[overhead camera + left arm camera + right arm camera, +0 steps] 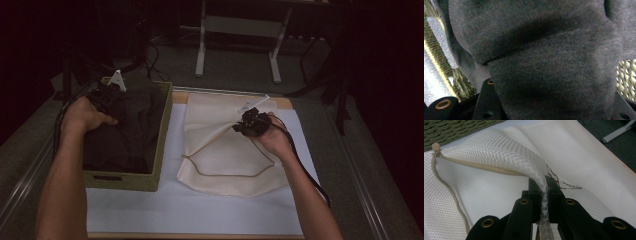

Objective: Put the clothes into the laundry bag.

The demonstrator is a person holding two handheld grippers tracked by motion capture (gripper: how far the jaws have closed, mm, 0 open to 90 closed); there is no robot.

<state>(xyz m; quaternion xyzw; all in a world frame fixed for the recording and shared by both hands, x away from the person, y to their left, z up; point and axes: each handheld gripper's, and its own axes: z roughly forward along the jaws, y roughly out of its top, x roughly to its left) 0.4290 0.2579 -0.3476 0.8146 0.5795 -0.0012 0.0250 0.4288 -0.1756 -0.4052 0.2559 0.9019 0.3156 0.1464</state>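
On the counter (200, 210) I have dark clothing (130, 125) clamped in my left claw (107, 95) above the basket (162, 145) at frame left, my right claw (248, 122) pinching the mesh bag (225, 165) at center; next, widen its mouth.

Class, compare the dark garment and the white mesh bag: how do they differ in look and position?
The garment is dark grey and bunched in the woven basket; the mesh bag is white and lies flat on the table. The garment is plain knit; the bag has a tan zip. Each is gripped by one gripper.
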